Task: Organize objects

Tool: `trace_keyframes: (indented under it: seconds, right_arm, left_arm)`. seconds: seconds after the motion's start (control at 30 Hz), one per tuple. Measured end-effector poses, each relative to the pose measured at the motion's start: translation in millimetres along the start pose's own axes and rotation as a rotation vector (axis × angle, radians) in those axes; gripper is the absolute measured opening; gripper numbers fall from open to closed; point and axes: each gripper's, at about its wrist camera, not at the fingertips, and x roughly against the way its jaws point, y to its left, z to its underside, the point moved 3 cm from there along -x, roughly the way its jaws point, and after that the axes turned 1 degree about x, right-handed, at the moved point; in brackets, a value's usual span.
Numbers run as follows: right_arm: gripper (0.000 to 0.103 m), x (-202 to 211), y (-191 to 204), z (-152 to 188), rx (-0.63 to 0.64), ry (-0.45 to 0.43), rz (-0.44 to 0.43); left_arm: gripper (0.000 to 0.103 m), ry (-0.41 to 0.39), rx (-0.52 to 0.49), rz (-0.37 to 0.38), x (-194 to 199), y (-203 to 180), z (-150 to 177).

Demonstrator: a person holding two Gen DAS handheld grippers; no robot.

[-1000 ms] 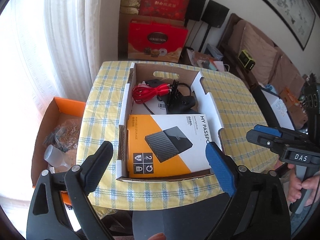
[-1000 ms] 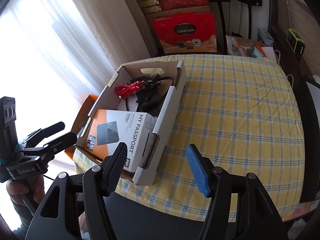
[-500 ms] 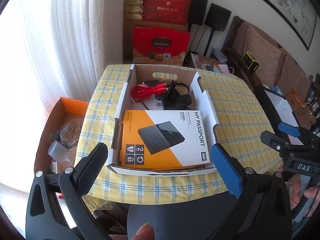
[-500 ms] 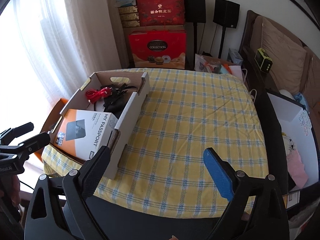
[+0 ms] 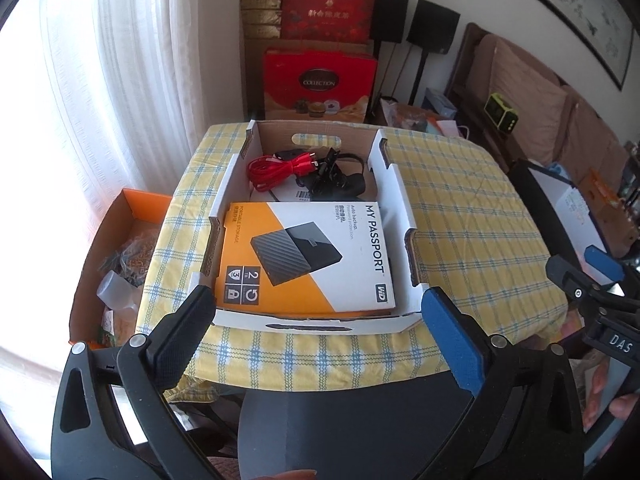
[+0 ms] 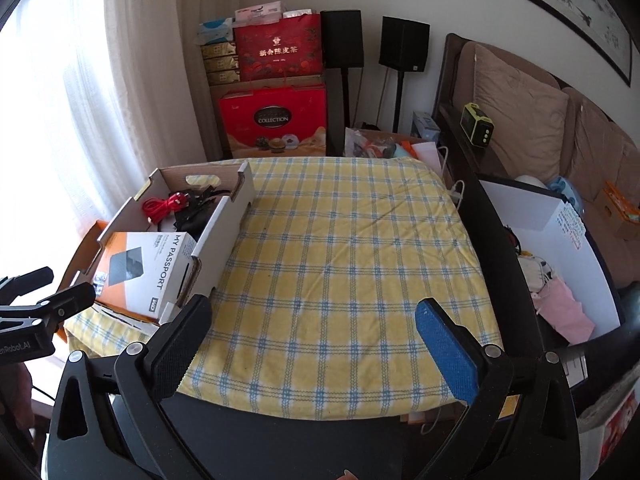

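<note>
1. The counter [image 6: 352,264], under a yellow checked cloth, lies bare ahead of the right hand-held gripper [image 6: 312,340]; its near edge sits just beyond the fingertips.
2. The left hand-held gripper [image 5: 316,320] and the right one both stand fully spread and carry nothing.
3. The hard-drive box [image 5: 304,256], orange and white with "MY PASSPORT" print, lies flat just ahead of the left gripper.
4. The cardboard tray [image 5: 394,184] holds that box at its near end, with a red cable [image 5: 276,168] and black cables [image 5: 336,178] beyond.
</note>
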Motion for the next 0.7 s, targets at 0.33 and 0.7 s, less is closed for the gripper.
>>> trace_keyframes:
  seconds: [0.33, 0.7]
  right_arm:
    - [0.102, 4, -16, 16, -0.033, 0.005, 0.048]
    - [0.102, 8, -15, 17, -0.041, -0.008, 0.067]
  left_arm:
    - [0.103, -0.038, -0.020, -0.041, 12, -13, 11]
    - [0.103, -0.061, -0.007, -0.055, 18, -12, 14]
